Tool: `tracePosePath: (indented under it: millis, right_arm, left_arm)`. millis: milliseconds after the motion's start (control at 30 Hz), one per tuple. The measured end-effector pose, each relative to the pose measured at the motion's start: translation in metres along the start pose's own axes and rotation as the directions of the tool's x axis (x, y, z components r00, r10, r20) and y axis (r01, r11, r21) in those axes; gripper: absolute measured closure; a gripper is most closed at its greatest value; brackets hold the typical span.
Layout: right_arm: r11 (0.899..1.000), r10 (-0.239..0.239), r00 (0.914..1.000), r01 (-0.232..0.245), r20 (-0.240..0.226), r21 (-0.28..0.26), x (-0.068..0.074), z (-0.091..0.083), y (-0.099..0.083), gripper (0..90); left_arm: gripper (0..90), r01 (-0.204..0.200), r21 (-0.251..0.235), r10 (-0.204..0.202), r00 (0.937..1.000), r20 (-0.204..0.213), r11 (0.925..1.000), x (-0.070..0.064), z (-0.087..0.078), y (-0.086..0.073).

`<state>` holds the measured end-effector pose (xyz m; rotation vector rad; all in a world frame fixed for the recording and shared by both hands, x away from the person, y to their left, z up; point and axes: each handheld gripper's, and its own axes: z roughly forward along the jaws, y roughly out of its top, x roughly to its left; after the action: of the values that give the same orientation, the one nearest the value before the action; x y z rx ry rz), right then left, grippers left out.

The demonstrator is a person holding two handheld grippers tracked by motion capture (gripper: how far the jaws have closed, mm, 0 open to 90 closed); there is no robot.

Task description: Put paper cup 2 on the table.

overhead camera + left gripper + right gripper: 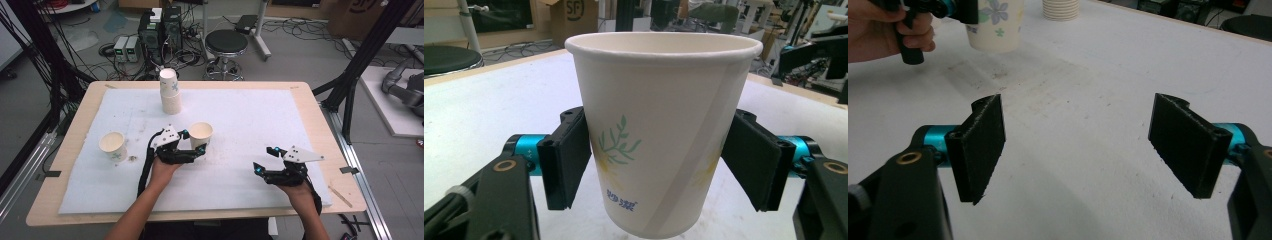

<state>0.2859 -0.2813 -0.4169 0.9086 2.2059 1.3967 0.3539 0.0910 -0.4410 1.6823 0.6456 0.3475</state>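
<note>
A white paper cup (201,132) with a green leaf print stands upright near the middle of the white mat (250,110). My left gripper (195,141) is shut on this cup (659,130), and in the left gripper view both black pads (569,160) press against its sides. The same cup (996,22) shows at the top left of the right gripper view, next to the person's hand (878,30). My right gripper (263,159) hovers over the mat's right front part. It (1078,145) is open, with bare mat between its jaws.
A stack of paper cups (170,92) stands at the back of the mat, and a single cup (113,146) stands at the left. The wooden table (320,125) borders the mat. A stool (226,42) and computer boxes (160,30) sit on the floor beyond.
</note>
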Motion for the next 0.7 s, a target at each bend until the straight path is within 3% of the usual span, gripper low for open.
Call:
tracePosePath:
  millis: [233,333,533,567,700]
  right_arm:
    - [1.0,0.0,1.0,0.0,-0.002,0.004,0.0,0.0,-0.001,23.3]
    - [1.0,-0.002,1.0,0.002,-0.002,0.004,-0.001,0.0,-0.001,23.3]
    - [1.0,-0.003,1.0,0.003,-0.005,0.006,0.0,0.0,-0.002,23.3]
    - [1.0,0.0,1.0,0.0,-0.009,0.009,0.0,0.0,-0.002,23.3]
    - [1.0,0.004,1.0,-0.004,-0.009,0.009,0.0,-0.001,-0.002,23.3]
  left_arm:
    - [29.4,0.009,0.036,-0.008,0.9999,-0.01,0.9993,-0.001,0.018,-0.006]
    - [29.4,0.0,0.081,0.001,0.9998,-0.022,0.9967,-0.002,0.023,-0.008]
    - [29.8,-0.005,0.124,0.012,0.9984,-0.055,0.9923,-0.005,0.027,-0.008]
    - [30.0,-0.012,0.159,0.024,0.997,-0.073,0.9873,-0.007,0.028,-0.008]
    - [30.3,-0.025,0.204,0.043,0.9955,-0.084,0.9787,-0.01,0.028,-0.008]
